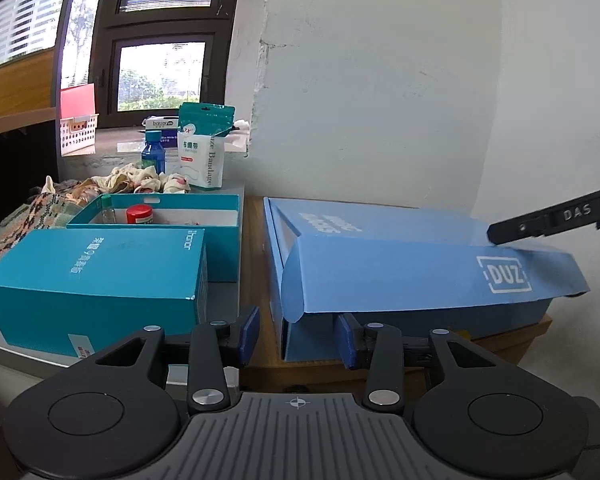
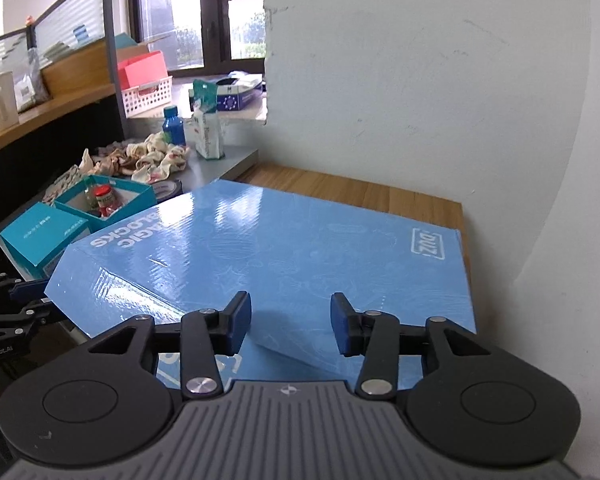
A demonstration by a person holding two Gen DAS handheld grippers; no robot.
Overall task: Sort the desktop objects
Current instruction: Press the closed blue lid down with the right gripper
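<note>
**Two open grippers at a large blue cardboard box on a wooden desk**

A large blue box (image 1: pixel 400 264) printed with "DUZ" lies flat on a wooden desk (image 2: pixel 340 188) against a white wall (image 2: pixel 420 80). Its lid is partly raised, and the front flap hangs down over the near edge. The left gripper (image 1: pixel 299 338) sits low in front of the box's near left corner, its blue-padded fingers spread apart and holding nothing. The right gripper (image 2: pixel 290 326) hovers over the glossy lid near its front edge, fingers likewise spread and empty; whether the pads touch the lid cannot be told.

Left of the blue box, on a grey surface, stands a closed teal box (image 1: pixel 96 280). Just behind it is an open teal box (image 1: pixel 220 220) containing a red-capped bottle (image 1: pixel 139 214) and a small green-capped bottle (image 1: pixel 107 208). Further back lie a pile of crumpled cloths (image 1: pixel 148 178), a blue bottle (image 1: pixel 153 152) and an upright bandage pouch (image 1: pixel 202 148). A white perforated basket (image 1: pixel 78 130) rests on the windowsill
</note>
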